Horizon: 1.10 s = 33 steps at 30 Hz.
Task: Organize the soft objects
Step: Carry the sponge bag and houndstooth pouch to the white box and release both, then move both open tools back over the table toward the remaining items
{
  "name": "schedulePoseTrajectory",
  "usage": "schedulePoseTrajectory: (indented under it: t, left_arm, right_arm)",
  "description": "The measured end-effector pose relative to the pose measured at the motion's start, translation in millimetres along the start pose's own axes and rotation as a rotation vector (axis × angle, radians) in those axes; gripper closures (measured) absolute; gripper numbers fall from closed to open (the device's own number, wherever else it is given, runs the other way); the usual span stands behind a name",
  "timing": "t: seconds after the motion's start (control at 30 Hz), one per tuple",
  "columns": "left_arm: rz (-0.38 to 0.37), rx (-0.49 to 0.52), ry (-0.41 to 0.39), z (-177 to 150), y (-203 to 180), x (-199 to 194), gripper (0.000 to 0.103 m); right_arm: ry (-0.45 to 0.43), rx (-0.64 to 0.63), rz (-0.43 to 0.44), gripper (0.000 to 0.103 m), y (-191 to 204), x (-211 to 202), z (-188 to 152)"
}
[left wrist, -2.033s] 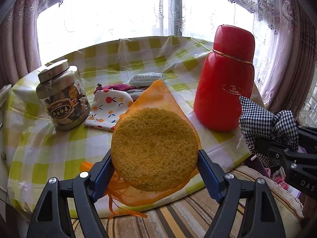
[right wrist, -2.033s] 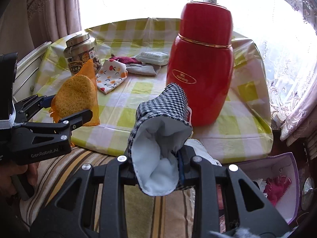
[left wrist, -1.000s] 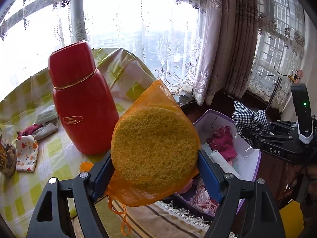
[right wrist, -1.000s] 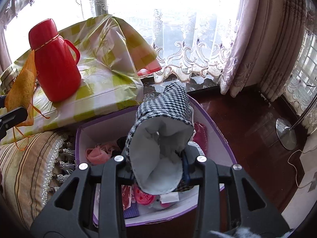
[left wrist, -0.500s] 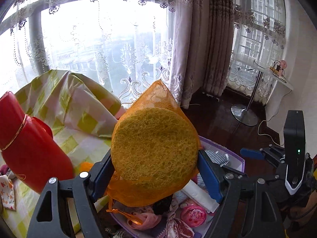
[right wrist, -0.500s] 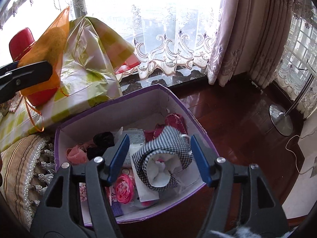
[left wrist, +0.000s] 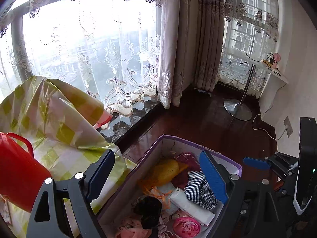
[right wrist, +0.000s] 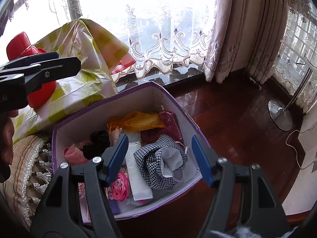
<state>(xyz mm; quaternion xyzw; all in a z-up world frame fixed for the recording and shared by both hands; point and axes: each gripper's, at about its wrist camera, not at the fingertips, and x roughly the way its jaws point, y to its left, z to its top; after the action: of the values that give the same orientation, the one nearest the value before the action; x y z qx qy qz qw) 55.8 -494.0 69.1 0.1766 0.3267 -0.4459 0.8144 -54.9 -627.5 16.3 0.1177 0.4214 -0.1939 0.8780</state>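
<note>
Both grippers, left [left wrist: 158, 175] and right [right wrist: 158, 155], now gape empty; sponge pouch [left wrist: 165, 171] and checked cloth [right wrist: 156, 161] dropped into box [right wrist: 174, 103]

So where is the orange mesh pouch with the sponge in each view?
Left wrist: the orange mesh pouch lies in the purple box, lower centre.
Right wrist: the pouch lies at the box's far end, centre.
Shared landmark: the checked cloth beside it.
</note>
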Motion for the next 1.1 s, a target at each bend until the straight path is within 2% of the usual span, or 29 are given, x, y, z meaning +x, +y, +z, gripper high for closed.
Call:
schedulePoseTrajectory:
  t: [0.27, 0.43, 0.57, 0.93, 1.1]
  left_arm:
    - [0.007, -0.094, -0.007, -34.5, 31.3, -29.0, 0.015]
    - [0.029, -0.112, 0.011, -60.5, 49.6, -50.6, 0.015]
    - [0.057, -0.168, 0.003, -81.2, 74.0, -75.8, 0.015]
    - [0.279, -0.396, -0.022, -151.7, 183.4, -150.0, 0.015]
    - [0.359, -0.548, 0.007, -185.8, 247.5, -167.6, 0.015]
  right_arm:
    - [-0.023, -0.062, 0.046, 0.034, 32.4, -10.7, 5.2]
    - [-0.020, -0.124, 0.127, 0.034, 67.7, -15.3, 3.8]
    - [-0.026, -0.185, 0.188, 0.034, 104.4, -20.4, 2.1]
    - [-0.016, -0.376, 0.344, 0.033, 209.1, -39.1, -8.3]
    - [-0.003, -0.457, 0.403, 0.033, 253.1, -45.4, -5.9]
